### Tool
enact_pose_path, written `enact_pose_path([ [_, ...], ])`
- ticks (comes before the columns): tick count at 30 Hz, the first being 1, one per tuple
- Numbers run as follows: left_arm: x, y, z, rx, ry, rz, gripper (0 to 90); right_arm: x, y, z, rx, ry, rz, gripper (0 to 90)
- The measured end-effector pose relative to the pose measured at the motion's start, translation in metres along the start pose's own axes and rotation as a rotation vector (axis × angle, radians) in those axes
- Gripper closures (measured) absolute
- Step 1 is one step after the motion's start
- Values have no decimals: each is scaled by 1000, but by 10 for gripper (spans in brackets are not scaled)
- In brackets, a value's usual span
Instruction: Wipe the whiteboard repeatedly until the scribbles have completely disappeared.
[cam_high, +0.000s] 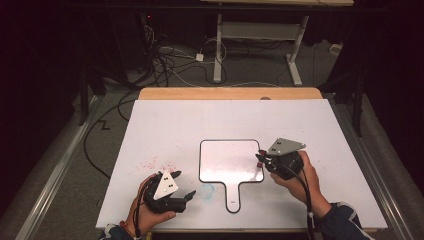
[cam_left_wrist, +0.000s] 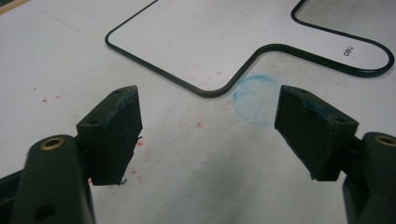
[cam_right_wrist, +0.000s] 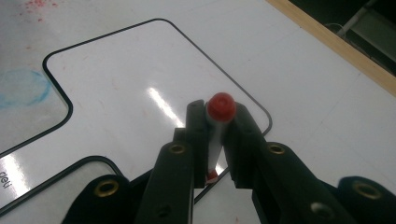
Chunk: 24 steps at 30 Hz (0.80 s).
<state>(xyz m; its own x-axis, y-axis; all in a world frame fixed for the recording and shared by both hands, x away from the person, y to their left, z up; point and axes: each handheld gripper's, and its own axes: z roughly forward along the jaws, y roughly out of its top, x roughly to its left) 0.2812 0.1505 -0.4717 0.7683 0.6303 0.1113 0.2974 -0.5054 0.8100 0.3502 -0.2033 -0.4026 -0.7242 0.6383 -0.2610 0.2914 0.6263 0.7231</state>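
A small white board (cam_high: 230, 160) with a black rim and a short handle lies flat in the middle of the table; its corner shows in the left gripper view (cam_left_wrist: 196, 42) and its face in the right gripper view (cam_right_wrist: 126, 88). My right gripper (cam_high: 261, 159) hovers at the board's right edge, shut on a red-capped marker (cam_right_wrist: 220, 108) that stands upright between the jaws. My left gripper (cam_high: 184, 186) rests near the table's front left, open, nothing between its fingers (cam_left_wrist: 114, 126). A round blue smudge (cam_left_wrist: 256, 97) marks the table just ahead of it.
The white table cover (cam_high: 320, 130) carries scattered red specks (cam_high: 160, 162) left of the board. A wooden edge (cam_high: 230, 93) runs along the far side. Beyond it are cables (cam_high: 170, 65) on the floor and another table's legs (cam_high: 218, 50).
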Motion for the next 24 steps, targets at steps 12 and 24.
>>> enact_pose_path([
  [12, 1, 0, 0, 3, -1, 3, 223, -6, -5, 4, -48, 3, 29, 815],
  [24, 2, -1, 1, 6, -1, 6, 222, -5, -6, -8, -1, 54, 28, 814],
])
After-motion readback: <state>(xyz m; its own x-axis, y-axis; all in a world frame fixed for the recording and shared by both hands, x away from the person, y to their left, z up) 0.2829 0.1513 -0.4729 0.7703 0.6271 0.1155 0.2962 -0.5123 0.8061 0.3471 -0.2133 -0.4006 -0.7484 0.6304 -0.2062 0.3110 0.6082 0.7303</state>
